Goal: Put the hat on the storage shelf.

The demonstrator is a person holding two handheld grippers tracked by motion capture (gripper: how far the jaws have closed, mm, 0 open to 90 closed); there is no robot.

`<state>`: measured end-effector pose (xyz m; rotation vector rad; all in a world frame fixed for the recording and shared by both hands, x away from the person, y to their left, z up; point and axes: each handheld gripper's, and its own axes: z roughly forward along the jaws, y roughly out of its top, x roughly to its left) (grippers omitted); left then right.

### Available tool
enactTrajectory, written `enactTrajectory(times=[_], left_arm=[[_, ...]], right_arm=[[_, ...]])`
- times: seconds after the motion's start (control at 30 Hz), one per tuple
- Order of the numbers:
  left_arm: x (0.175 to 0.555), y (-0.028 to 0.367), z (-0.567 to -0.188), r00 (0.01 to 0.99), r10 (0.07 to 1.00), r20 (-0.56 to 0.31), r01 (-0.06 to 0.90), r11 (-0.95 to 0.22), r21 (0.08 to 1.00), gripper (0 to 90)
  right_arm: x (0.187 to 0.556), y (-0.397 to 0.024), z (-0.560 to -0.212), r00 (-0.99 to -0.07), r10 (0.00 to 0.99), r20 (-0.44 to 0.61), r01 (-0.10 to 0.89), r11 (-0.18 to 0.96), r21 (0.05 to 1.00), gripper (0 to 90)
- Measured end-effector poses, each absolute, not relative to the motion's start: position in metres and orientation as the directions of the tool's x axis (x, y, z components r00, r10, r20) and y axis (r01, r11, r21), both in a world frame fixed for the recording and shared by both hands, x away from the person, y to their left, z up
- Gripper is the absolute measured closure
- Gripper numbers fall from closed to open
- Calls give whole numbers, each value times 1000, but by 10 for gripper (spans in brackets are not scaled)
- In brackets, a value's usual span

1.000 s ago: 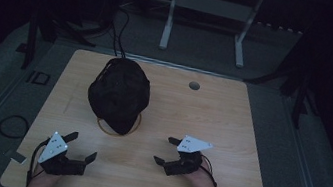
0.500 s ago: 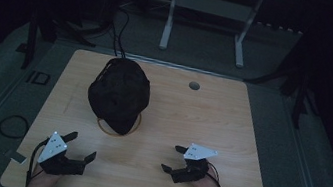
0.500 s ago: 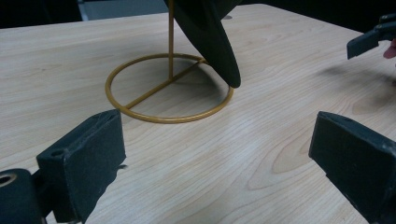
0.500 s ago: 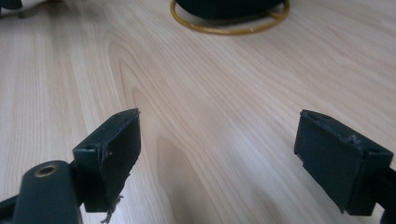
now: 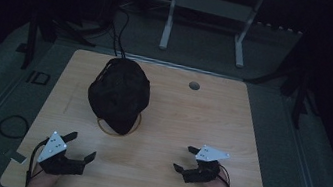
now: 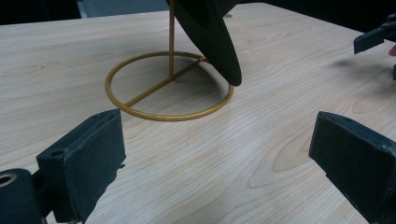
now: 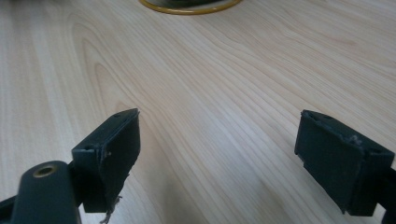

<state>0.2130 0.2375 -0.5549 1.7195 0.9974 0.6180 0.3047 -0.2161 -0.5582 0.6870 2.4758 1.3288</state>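
Since the earlier frames the right gripper (image 5: 185, 158) has been drawing back toward the person's edge of the table (image 5: 248, 137) and slightly outward; the left gripper (image 5: 80, 146) and the black cap (image 5: 119, 93) are sitting where they were.

The cap is hanging on a yellow wire stand (image 5: 118, 129), left of the table's centre. In the left gripper view its brim (image 6: 210, 37) is dipping down over the stand's ring base (image 6: 168, 84), which is lying flat on the wood.

The left gripper is resting near the front left corner, jaws spread wide and holding nothing, pointing toward the stand, which is a short way ahead and apart from it. The right gripper is resting near the front right, jaws likewise spread wide and empty, over bare wood; in the right gripper view the edge of the ring base (image 7: 191, 8) is showing well ahead. Both grippers are well apart from each other and neither is touching the cap or stand.

A round cable hole (image 5: 194, 85) is sitting near the table's far edge.
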Motion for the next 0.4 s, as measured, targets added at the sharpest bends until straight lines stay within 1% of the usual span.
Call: enactTrajectory(times=[0.4], left_arm=[[213, 238, -555, 525, 849, -55, 334, -147, 931, 40]], right_arm=[[308, -222, -560, -846, 533, 11, 300, 459, 836, 141]])
